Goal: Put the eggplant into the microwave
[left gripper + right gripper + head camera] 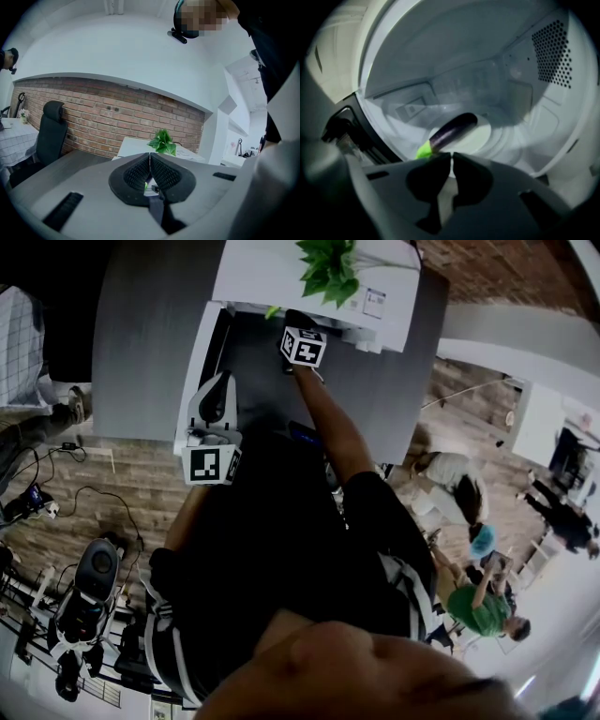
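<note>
Though unseen overhead, eggplant (452, 129) inside microwave (525, 79)

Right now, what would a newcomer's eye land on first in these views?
The long purple eggplant with a bright green stem stands out, lying on the round white turntable inside the white microwave. The right claw is shut, its tips just short of that stem end. In the head view, a leafy green plant sits on top of the microwave.
</note>
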